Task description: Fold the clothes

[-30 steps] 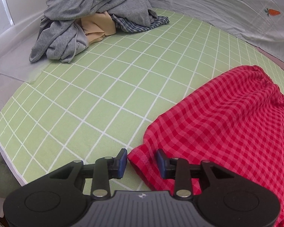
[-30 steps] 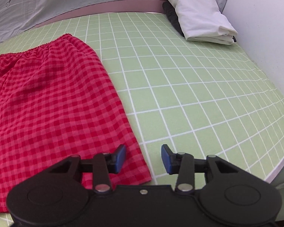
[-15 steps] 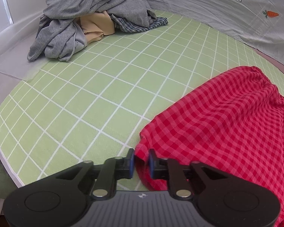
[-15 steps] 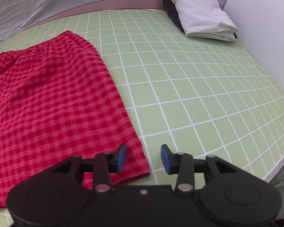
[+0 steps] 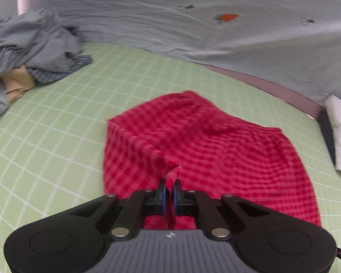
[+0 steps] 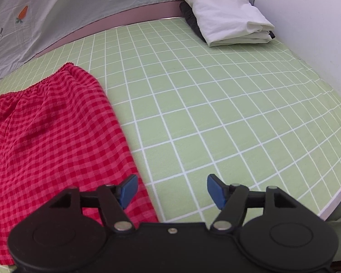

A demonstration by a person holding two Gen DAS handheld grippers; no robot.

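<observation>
Red checked shorts [image 5: 227,150] lie on the green grid sheet [image 5: 56,141]. My left gripper [image 5: 169,195] is shut on a corner of the shorts and holds it lifted, with the cloth folding over toward the right. In the right wrist view the shorts [image 6: 47,132] lie flat at the left, waistband at the far end. My right gripper [image 6: 171,190] is open and empty, its left finger over the shorts' right hem corner.
A heap of grey, beige and blue checked clothes [image 5: 27,54] lies at the far left. A folded white and dark stack [image 6: 225,16] sits at the far right by the wall. A grey carrot-print cover [image 5: 216,22] lies along the back. The mattress edge [image 6: 334,200] is near right.
My left gripper closed on the shorts' corner, then lifted it and swung it rightward over the shorts. My right gripper opened wider and stayed by the hem.
</observation>
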